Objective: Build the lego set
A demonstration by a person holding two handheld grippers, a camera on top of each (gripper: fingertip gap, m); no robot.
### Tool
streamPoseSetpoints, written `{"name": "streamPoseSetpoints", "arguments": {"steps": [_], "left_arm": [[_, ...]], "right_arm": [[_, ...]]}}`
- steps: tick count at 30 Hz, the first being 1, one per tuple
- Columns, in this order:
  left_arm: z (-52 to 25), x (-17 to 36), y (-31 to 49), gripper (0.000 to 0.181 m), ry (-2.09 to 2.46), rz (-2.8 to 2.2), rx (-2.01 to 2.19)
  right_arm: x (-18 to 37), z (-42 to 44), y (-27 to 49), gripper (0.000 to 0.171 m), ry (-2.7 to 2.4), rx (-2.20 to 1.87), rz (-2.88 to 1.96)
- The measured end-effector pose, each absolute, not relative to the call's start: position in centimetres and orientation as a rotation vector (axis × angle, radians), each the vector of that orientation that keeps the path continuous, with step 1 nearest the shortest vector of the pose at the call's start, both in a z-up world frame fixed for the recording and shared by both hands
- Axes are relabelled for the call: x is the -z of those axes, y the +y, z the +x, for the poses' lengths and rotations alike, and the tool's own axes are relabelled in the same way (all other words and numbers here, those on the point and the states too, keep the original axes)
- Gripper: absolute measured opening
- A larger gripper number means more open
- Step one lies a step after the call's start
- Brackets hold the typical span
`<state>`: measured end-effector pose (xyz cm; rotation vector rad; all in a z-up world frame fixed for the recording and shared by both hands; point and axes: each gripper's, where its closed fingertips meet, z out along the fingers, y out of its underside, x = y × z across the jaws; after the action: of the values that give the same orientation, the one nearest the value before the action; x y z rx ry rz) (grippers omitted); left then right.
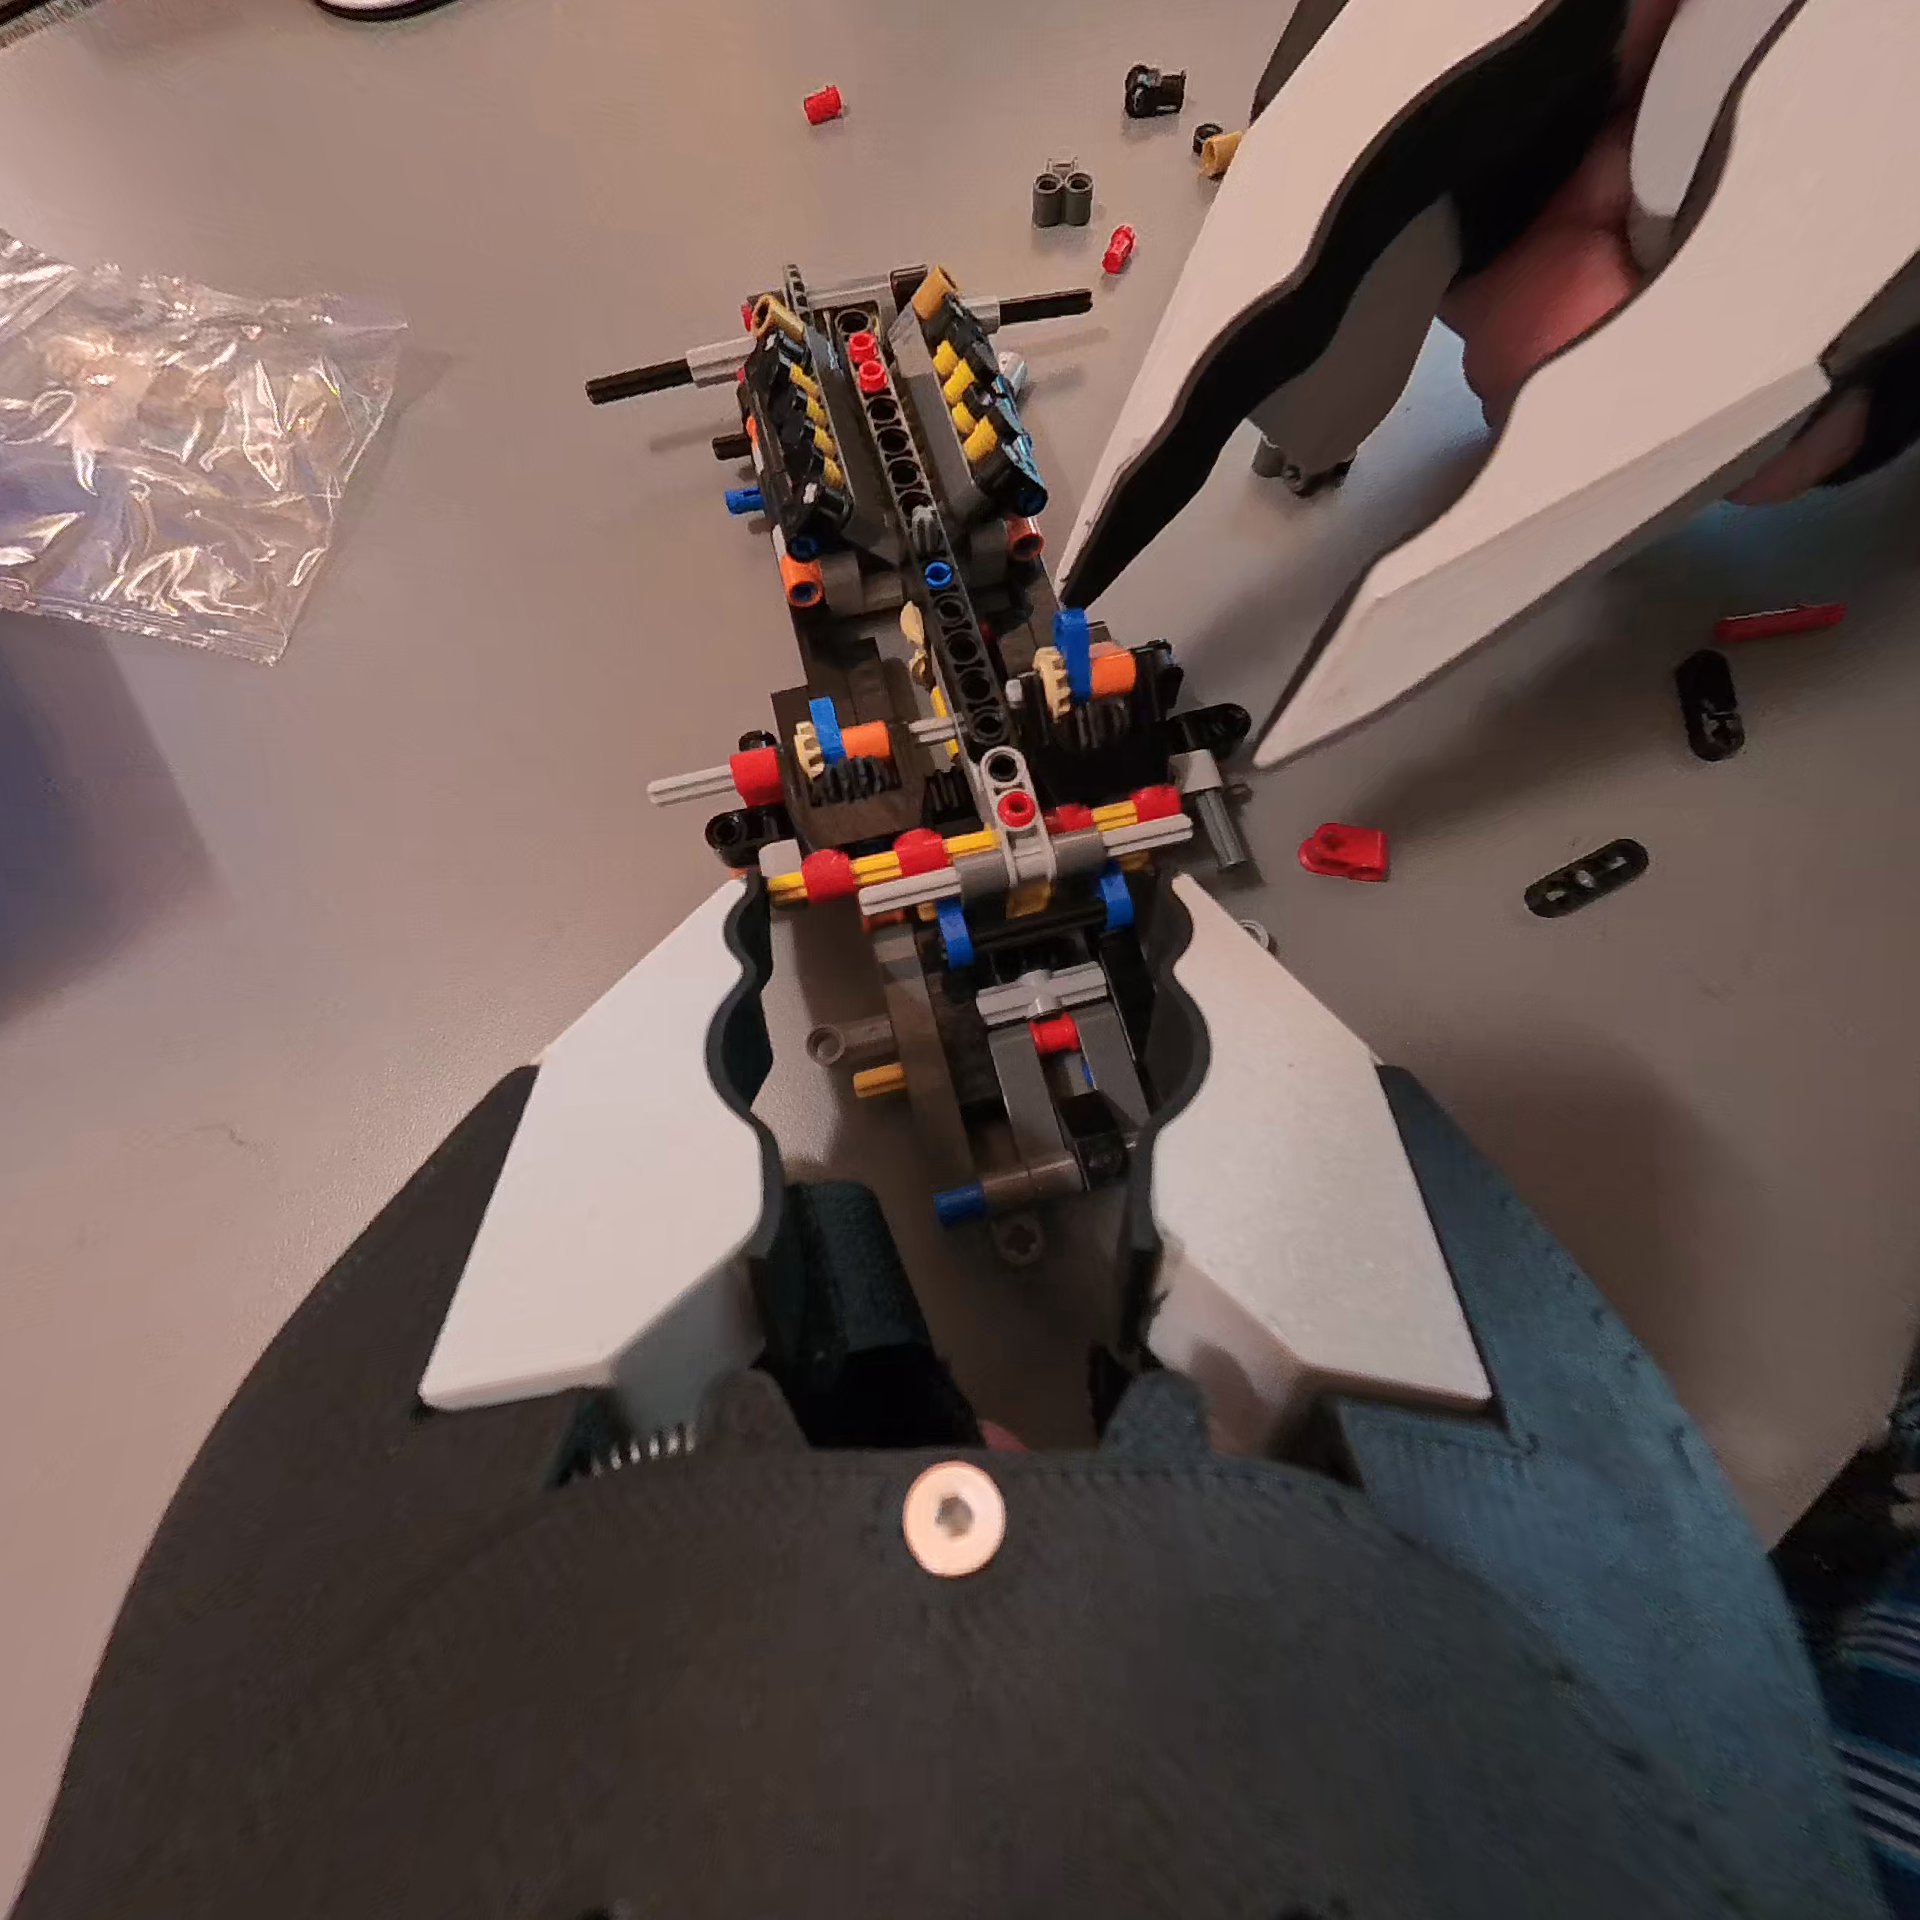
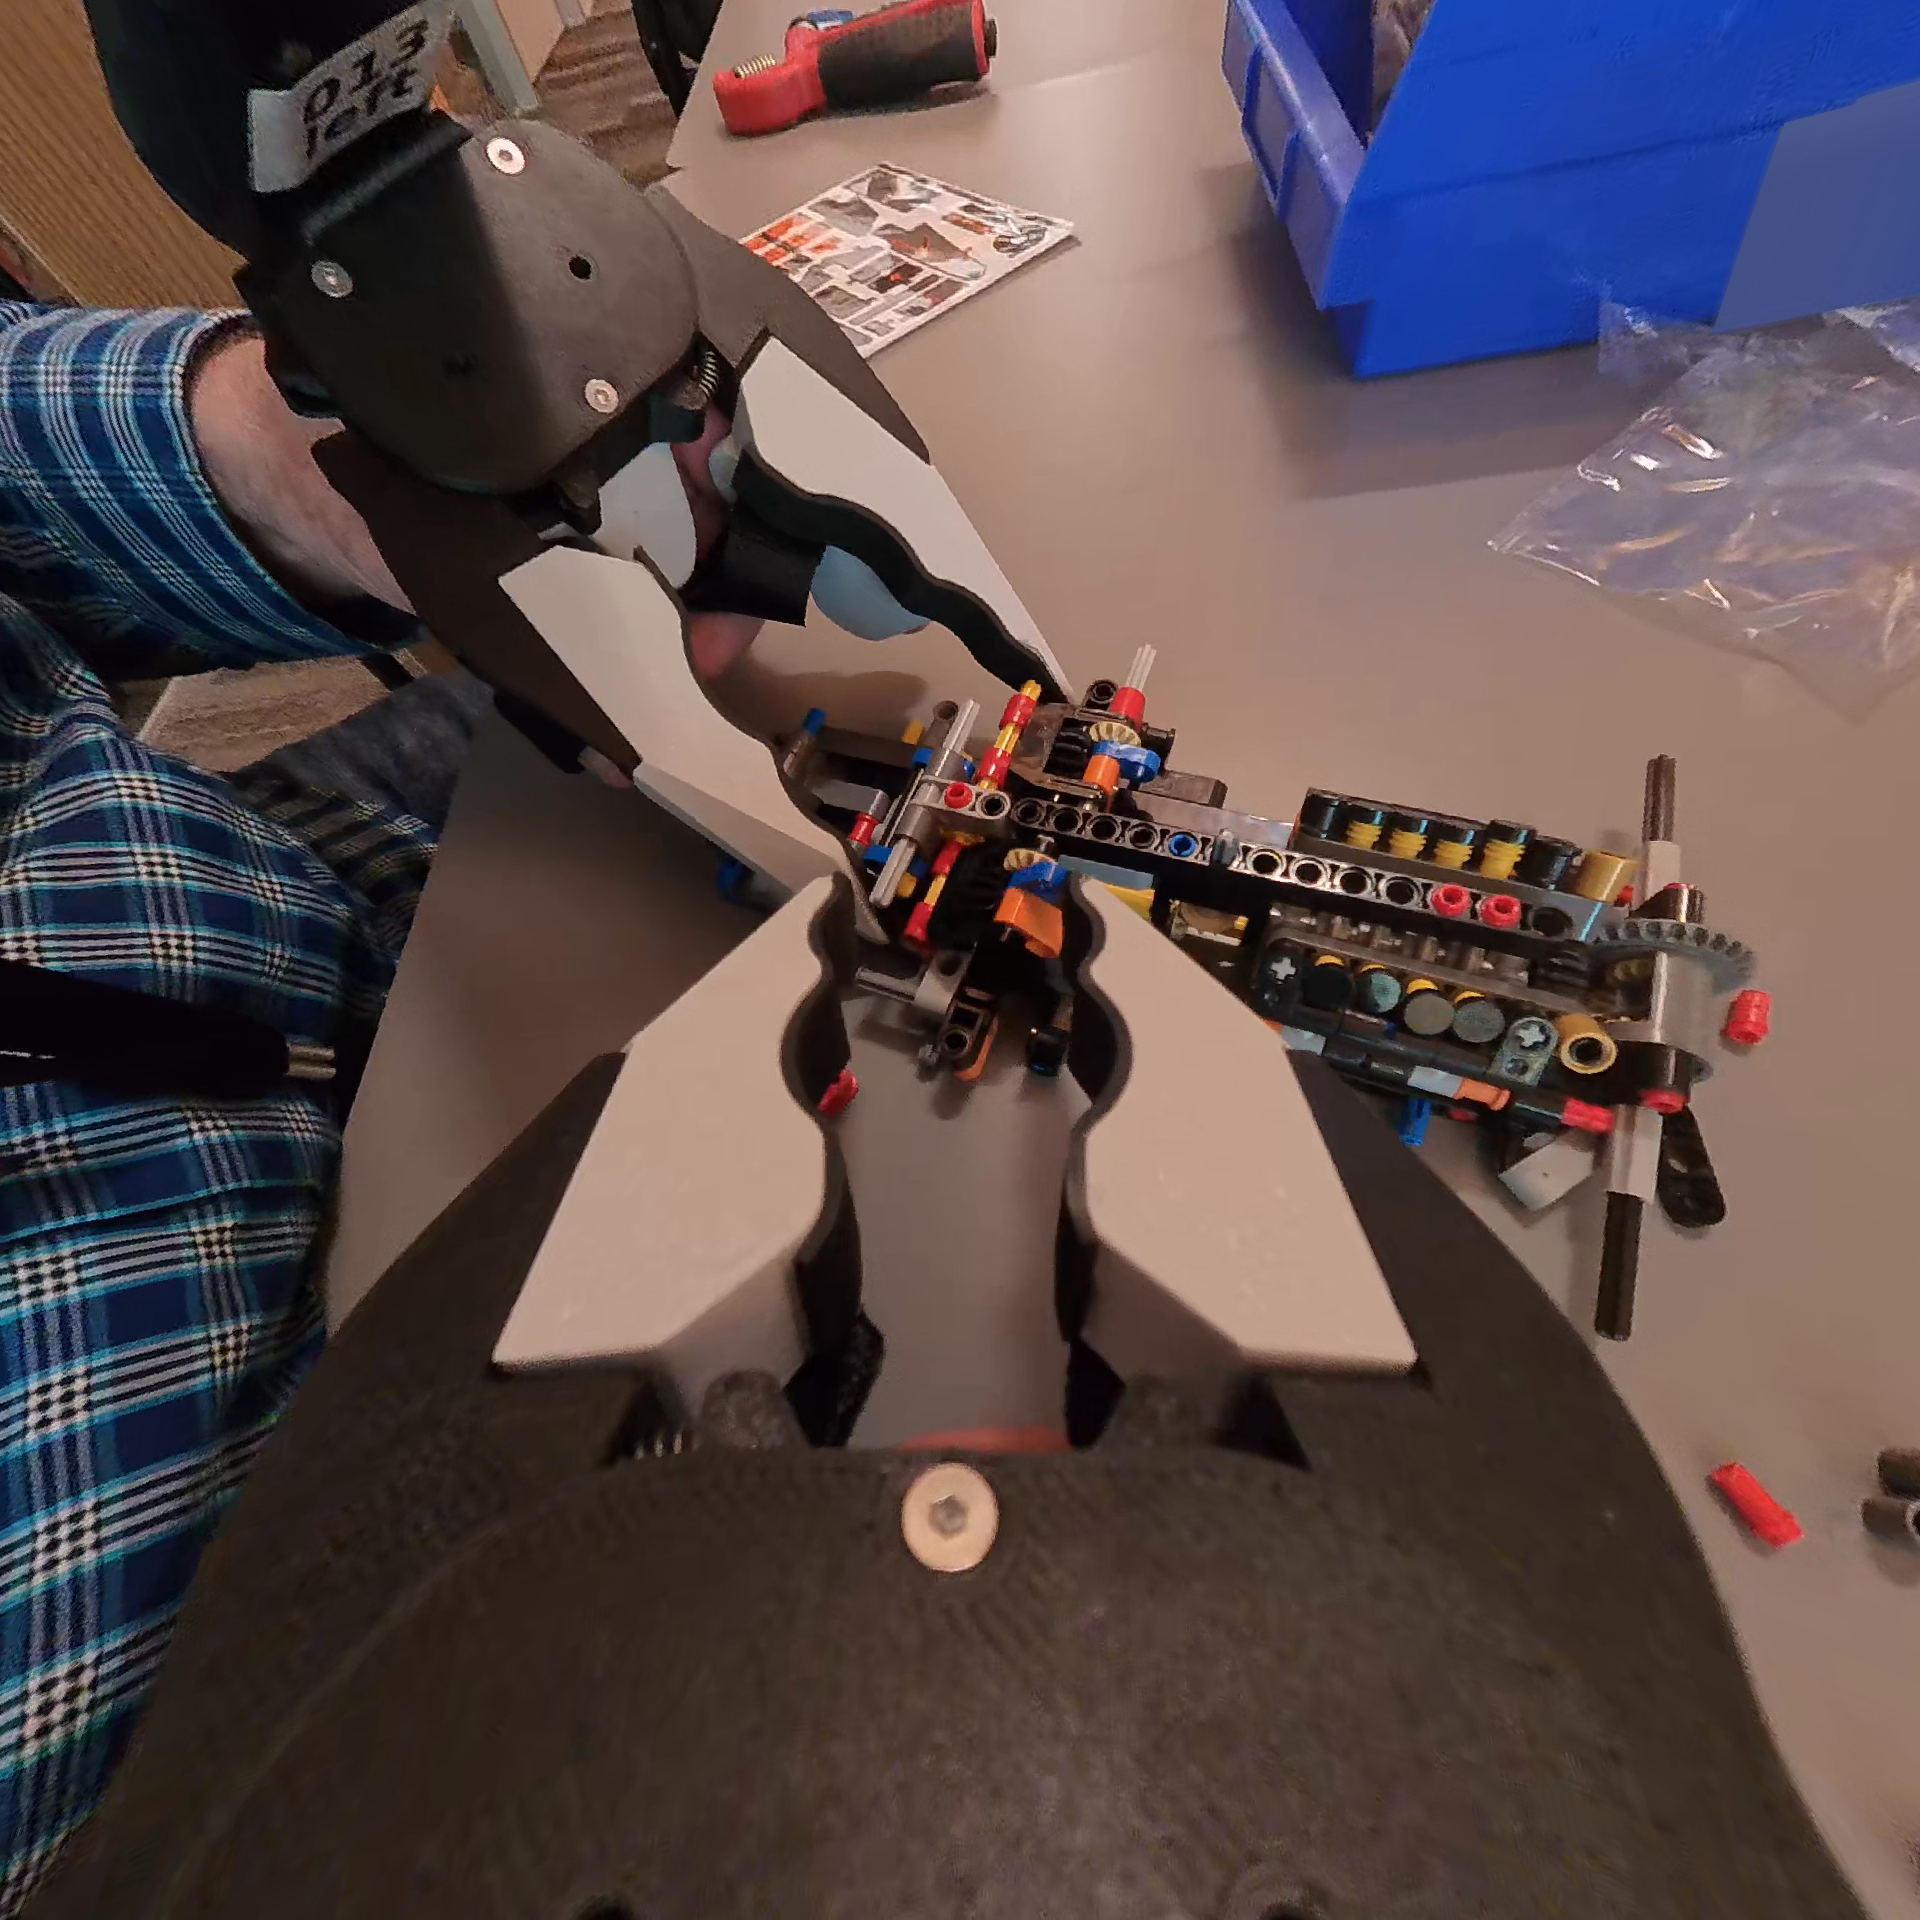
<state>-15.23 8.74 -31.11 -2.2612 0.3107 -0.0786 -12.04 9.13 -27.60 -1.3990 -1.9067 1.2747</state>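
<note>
With my left hand-held gripper spread around the lego chassis lying on the table, I should ease my spread right hand-held gripper squarely onto its gear block.

A long lego chassis lies mid-frame on the grey table, its near end between the left gripper's spread fingers. The right gripper enters from upper right, fingers apart. Loose pieces lie right; a plastic bag sits upper left.

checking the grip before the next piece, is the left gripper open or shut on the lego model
Open. In the left wrist view the left gripper straddles the near end of the lego model, with gaps visible between both fingers and the model.
</note>
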Motion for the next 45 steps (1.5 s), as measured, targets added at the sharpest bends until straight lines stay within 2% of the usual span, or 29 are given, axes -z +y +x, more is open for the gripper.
{"name": "streamPoseSetpoints", "arguments": {"steps": [30,45], "left_arm": [[-15.2,31.0,8.7,0.071,0.317,-2.255,0.059],[-15.2,31.0,8.7,0.071,0.321,-2.251,0.048]], "right_arm": [[26.8,-11.6,7.9,0.036,-1.921,-1.33,-1.333],[28.0,-11.5,8.6,0.042,-1.942,-1.269,-1.385]]}}
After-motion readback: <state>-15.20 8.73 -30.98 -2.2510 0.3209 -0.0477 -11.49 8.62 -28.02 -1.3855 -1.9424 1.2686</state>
